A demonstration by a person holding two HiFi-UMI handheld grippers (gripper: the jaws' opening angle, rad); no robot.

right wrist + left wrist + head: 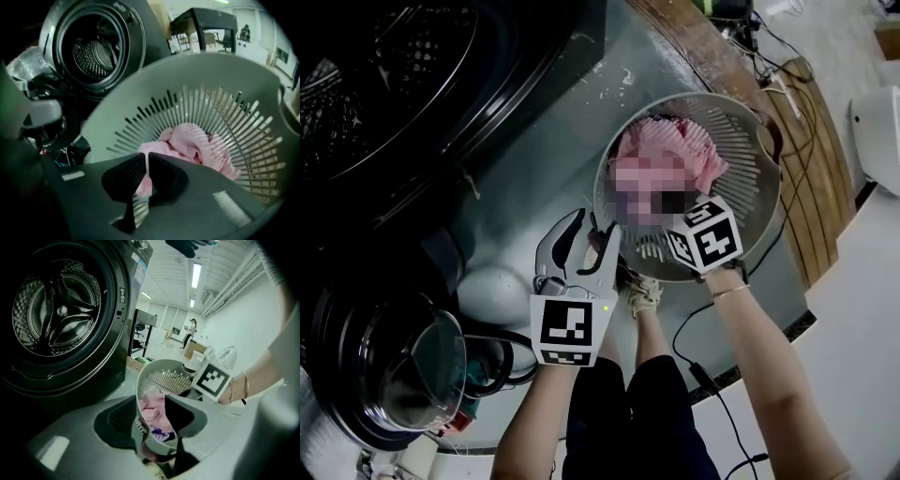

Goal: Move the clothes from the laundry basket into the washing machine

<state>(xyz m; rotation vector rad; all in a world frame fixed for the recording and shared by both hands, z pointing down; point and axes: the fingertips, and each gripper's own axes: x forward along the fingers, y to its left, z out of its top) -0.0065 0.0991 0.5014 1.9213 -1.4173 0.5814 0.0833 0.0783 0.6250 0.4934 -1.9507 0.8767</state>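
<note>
A round grey laundry basket (748, 141) stands on the floor to the right of the dark washing machine, whose drum (384, 66) is open. Pink clothes (694, 155) lie in the basket, partly behind a mosaic patch. My left gripper (595, 225) is open and straddles the basket's near rim (164, 376), one jaw outside and one over the pink clothes (151, 405). In the head view only the right gripper's marker cube (706, 236) shows, over the basket. In its own view my right gripper (146, 158) is shut on a fold of the pink garment (192, 140).
The washer's round glass door (398, 361) hangs open at lower left, and a white rounded object (495, 291) lies beside it. Cables (792, 103) run over a wooden strip right of the basket. My shoe (643, 294) stands close under the basket. A person (191, 331) is far off.
</note>
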